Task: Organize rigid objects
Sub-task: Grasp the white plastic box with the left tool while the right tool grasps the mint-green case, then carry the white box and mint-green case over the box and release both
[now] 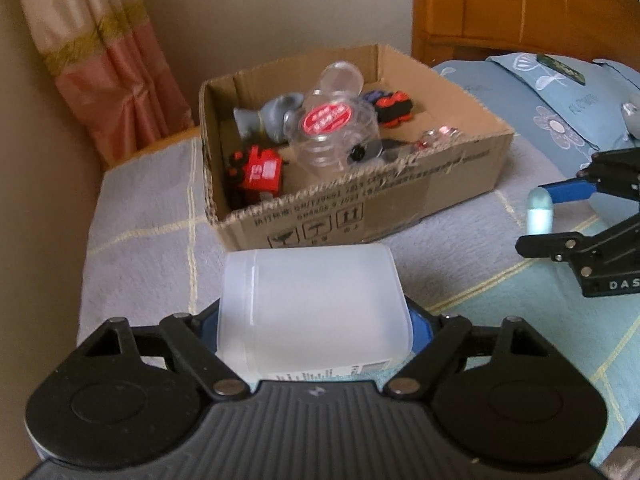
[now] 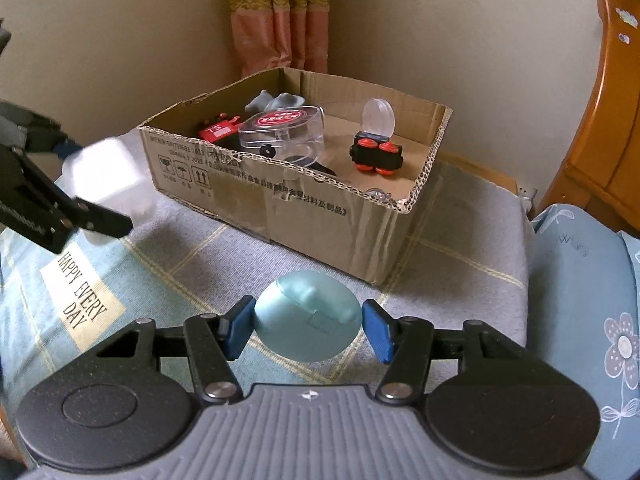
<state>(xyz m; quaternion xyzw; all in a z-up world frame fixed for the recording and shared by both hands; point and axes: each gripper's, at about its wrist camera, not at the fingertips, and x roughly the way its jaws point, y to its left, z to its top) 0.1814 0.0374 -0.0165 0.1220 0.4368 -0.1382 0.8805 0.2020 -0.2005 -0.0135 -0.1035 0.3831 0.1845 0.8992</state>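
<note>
The left gripper (image 1: 316, 320) is clamped on a frosted white plastic container (image 1: 314, 308), its 2 blue pads pressing the container's sides, and it holds the container above the checked bedcover (image 1: 152, 248), just in front of the cardboard box (image 1: 400, 200). The right gripper (image 2: 308, 326) is clamped on a pale blue egg-shaped case (image 2: 306, 316), with 1 blue pad on each side, also held over the bedcover short of the box's near wall. From the left wrist view the right gripper and its case sit off to the right of the box; from the right wrist view the left gripper and the container sit off to the left. The box is open-topped and lies on the bed near the corner of the room. Inside it are a clear plastic jar with a red label (image 1: 328, 128), a red toy vehicle (image 1: 260, 172), a black toy with red wheels (image 2: 376, 152) and a grey figure (image 1: 272, 114). A pink curtain (image 2: 276, 12) hangs behind the box, and a wooden headboard (image 1: 520, 4) stands beside a blue floral pillow (image 1: 560, 112).
</note>
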